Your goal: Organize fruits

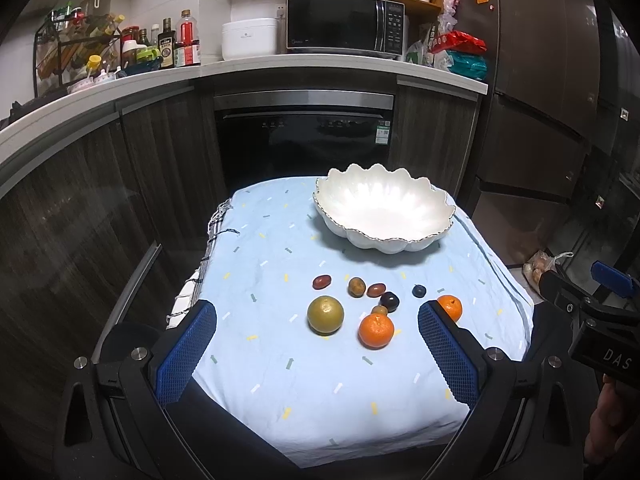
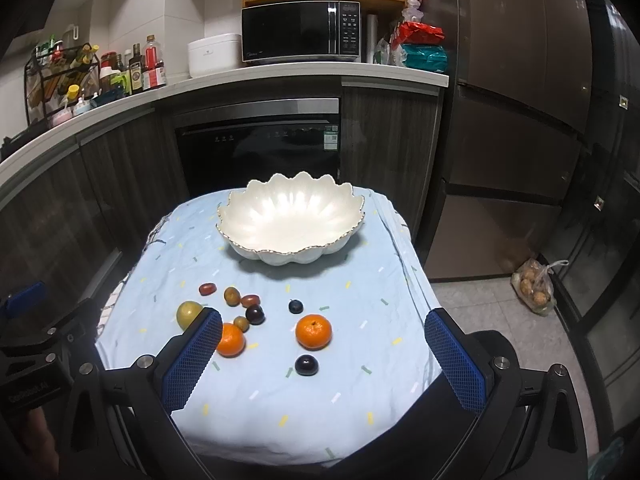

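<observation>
A white scalloped bowl (image 1: 383, 211) (image 2: 291, 219) stands empty at the far side of a small table under a light blue cloth (image 1: 320, 392). Near the front lie two oranges (image 1: 375, 331) (image 2: 313, 332), a green-yellow round fruit (image 1: 325, 314) (image 2: 189, 313), several small red and brown fruits (image 1: 356, 287) (image 2: 232, 295) and dark plums (image 2: 307, 365) (image 1: 389, 301). My left gripper (image 1: 318, 320) is open above the near fruits, holding nothing. My right gripper (image 2: 324, 328) is open, also empty, hovering over the front of the table.
Behind the table are dark cabinets and a built-in oven (image 1: 304, 136). The counter holds a microwave (image 1: 346, 24), a rice cooker (image 1: 249, 39) and bottles (image 1: 176, 42). A fridge (image 2: 520, 80) stands right. A bag of produce (image 2: 535, 288) lies on the floor.
</observation>
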Motion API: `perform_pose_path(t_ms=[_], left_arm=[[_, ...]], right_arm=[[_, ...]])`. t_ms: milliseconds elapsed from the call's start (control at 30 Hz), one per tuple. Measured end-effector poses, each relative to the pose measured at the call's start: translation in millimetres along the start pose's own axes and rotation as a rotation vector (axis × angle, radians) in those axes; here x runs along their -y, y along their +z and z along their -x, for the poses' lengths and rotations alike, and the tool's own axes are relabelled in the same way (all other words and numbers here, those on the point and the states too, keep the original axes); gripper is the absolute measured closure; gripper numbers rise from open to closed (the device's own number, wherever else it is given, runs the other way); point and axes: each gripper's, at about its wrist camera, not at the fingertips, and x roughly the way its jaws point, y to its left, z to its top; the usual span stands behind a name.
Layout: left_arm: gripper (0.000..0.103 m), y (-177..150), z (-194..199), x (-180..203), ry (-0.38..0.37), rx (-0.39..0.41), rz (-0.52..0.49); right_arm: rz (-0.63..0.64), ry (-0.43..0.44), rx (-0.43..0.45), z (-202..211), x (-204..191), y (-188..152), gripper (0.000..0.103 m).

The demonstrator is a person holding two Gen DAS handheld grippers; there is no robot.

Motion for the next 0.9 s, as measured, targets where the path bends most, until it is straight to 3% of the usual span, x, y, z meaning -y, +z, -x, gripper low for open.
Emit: perform_pose_path(t_ms=[900], left_arm=[[0.000,0.5,0.1,2.6,0.001,-0.003,-0.001]], right_arm=[[-0.005,0.003,-0.003,-1.4,0.4,0.2,0.000]])
